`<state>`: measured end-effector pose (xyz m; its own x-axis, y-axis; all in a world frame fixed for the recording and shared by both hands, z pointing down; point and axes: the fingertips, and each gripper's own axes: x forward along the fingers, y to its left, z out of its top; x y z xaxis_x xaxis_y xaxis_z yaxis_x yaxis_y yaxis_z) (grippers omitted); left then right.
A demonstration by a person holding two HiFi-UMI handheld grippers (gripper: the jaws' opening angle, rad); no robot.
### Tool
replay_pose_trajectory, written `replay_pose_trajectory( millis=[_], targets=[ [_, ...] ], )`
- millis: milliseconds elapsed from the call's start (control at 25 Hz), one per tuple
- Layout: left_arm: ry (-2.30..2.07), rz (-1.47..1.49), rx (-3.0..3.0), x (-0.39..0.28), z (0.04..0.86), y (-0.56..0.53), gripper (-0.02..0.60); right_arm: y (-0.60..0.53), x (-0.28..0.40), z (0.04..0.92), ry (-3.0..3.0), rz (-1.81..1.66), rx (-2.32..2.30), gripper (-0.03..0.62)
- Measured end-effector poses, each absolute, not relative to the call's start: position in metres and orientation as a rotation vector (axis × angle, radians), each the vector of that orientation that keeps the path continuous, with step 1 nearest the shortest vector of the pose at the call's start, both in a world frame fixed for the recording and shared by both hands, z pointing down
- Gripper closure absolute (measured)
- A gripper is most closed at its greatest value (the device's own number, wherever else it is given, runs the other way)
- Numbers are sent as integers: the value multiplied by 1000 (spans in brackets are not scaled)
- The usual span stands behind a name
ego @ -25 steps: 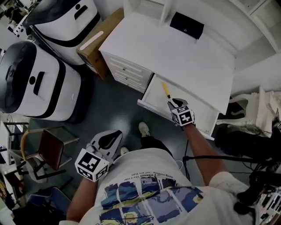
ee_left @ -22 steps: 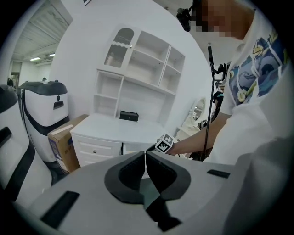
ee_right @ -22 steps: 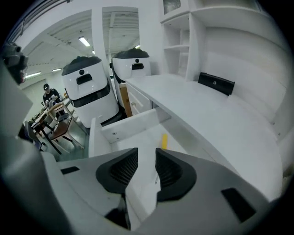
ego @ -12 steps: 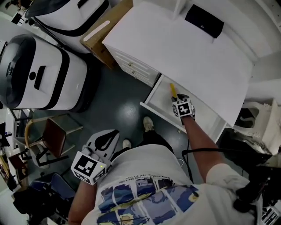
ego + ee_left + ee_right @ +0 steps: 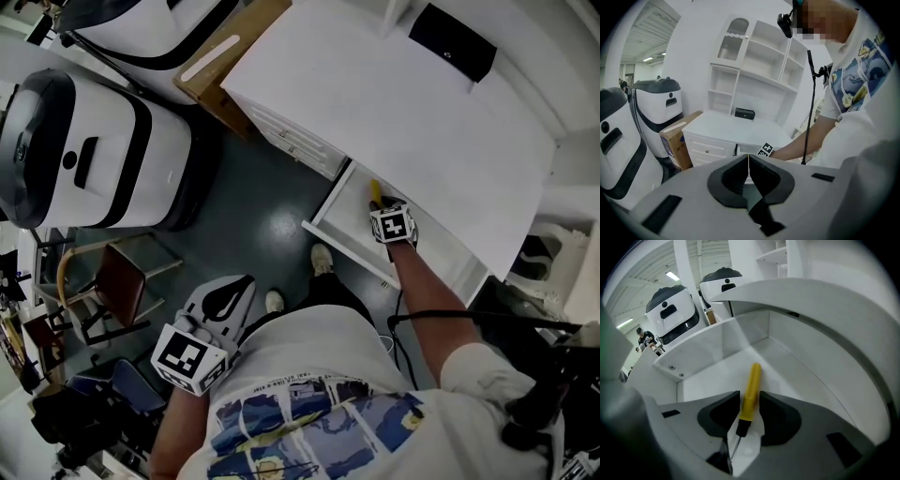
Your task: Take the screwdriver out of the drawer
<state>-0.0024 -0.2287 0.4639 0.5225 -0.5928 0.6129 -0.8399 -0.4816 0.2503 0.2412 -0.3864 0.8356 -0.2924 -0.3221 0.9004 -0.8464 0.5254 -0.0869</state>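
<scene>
Screwdriver (image 5: pixel 752 380), yellow handle, lies flat on the floor of the open drawer (image 5: pixel 708 357). Right gripper (image 5: pixel 750 397) reaches into the drawer. Its jaws stand wide, having just closed slightly, with the handle between them but not clamped. Left gripper (image 5: pixel 748 161) is well outside the drawer, jaws together, empty.

The head view looks steeply down on the white desk (image 5: pixel 403 112) and its open drawer (image 5: pixel 343 216) at upper right, the left gripper view faces that same desk from lower and farther back, and the right gripper view peers close into the drawer.
</scene>
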Motion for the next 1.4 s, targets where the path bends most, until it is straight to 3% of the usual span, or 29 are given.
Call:
replay_pose_trajectory(
  millis=[400,1400],
  targets=[
    [-1180,599,2229,-7,463,-234,566,-385,239,839,-1851,699,964,497],
    [-1177,452,2342,-41,443,-177,566,-359,236,751,-1863,539,983,500]
  ],
)
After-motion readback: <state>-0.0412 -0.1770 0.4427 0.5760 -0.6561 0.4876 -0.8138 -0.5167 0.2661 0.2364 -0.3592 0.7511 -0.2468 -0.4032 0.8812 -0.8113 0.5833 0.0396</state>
